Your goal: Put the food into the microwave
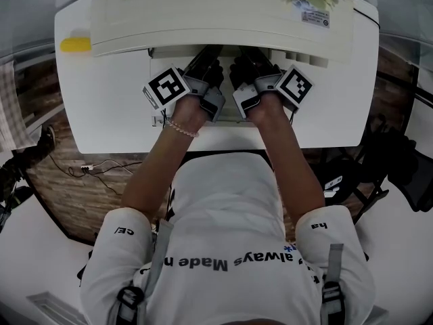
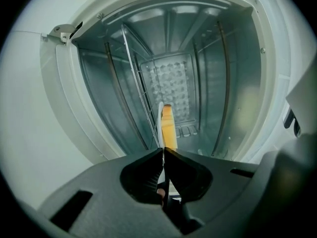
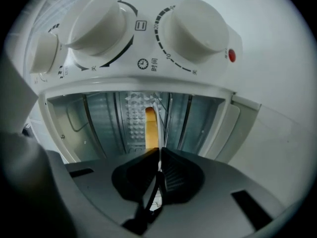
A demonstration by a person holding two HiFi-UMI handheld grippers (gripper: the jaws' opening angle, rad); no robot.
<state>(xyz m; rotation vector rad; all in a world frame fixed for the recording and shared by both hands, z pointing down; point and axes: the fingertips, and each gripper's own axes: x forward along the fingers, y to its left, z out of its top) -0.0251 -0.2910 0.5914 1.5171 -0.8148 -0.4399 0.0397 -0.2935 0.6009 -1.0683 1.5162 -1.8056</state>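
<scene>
Both arms (image 1: 162,164) reach forward, parallel, wrists close together. I read left gripper (image 2: 163,151) and right gripper (image 3: 158,150) each clamped tight on the white plate (image 2: 160,117) rim; yellow food (image 2: 168,128) sits on it, inside the microwave (image 1: 223,12) cavity.

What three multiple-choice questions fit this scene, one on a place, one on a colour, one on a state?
1. Where is the plate?
A. On the floor.
B. At the open microwave, reaching inside.
C. On the microwave's top.

2. What colour is the food?
A. Green.
B. Blue.
C. Orange-yellow.

3. What state is the left gripper in?
A. Shut on the plate's rim.
B. Wide open, empty.
C. Shut on a spoon.

Key:
1 B: the left gripper view shows the plate running into the cavity.
2 C: an orange-yellow strip shows beside the rim.
3 A: the jaws meet on the thin white rim.
</scene>
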